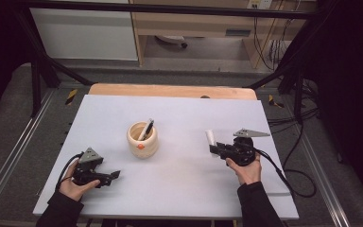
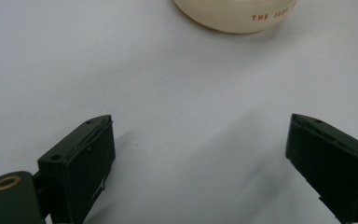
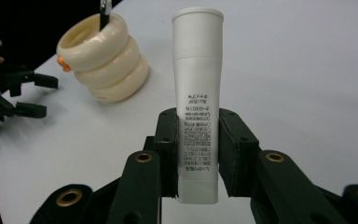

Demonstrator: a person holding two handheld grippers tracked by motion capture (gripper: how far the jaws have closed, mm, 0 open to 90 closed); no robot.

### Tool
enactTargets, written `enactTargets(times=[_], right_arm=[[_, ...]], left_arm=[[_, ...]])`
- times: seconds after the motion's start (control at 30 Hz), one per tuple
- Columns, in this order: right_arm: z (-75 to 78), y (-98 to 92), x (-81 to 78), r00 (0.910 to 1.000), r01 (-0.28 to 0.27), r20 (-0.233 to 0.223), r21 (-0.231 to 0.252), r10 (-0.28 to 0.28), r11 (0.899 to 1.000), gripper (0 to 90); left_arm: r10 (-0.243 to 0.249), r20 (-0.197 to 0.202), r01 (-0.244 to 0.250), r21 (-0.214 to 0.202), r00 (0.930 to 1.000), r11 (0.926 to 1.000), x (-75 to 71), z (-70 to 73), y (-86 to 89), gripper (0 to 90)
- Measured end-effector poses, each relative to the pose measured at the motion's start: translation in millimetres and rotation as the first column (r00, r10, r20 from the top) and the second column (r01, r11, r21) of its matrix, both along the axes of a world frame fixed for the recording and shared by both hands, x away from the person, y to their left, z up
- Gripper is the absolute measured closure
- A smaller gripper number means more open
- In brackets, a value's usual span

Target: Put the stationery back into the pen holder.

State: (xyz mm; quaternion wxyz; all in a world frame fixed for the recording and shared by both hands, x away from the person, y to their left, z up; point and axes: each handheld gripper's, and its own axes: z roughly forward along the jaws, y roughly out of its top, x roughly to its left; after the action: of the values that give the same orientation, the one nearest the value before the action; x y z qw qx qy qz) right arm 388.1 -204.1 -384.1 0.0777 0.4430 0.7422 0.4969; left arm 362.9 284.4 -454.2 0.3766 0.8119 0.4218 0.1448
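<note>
Even overhead light, soft shadows, perhaps slight close-up blur.

The cream holder (image 2: 235,14) is cut off by the left gripper view's top edge, its orange lettering partly unreadable.

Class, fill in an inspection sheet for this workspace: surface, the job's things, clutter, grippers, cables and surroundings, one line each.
Surface: white table top, wooden edge at the far side.
Job's things: white tube clamped between the right gripper's jaws, cap pointing away from the hand; cream ribbed cup near the middle with a pen standing in it.
Clutter: nothing seen.
Grippers: left gripper open, jaws wide with nothing between them, resting low over the table; right gripper shut on the tube.
Cables: black cable trailing from the right gripper off the table edge.
Surroundings: black frame, grey floor, wooden furniture behind.
</note>
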Motion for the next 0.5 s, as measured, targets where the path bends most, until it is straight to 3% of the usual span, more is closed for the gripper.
enactTargets(times=[0.2,0.5], right_arm=[[4.1,17.0,-1.3,0.9981,-0.015,0.061,0.053,0.011,0.998,71.5],[11.2,51.7,-2.5,0.9867,-0.029,0.162,0.116,0.010,0.993,71.5]], left_arm=[[0.000,0.003,0.000,-0.006,1.0000,1.0000,0.0,0.5,0.5,8.1],[0.001,0.008,-0.001,-0.011,1.0000,0.9999,-0.7,1.2,1.2,8.0]])
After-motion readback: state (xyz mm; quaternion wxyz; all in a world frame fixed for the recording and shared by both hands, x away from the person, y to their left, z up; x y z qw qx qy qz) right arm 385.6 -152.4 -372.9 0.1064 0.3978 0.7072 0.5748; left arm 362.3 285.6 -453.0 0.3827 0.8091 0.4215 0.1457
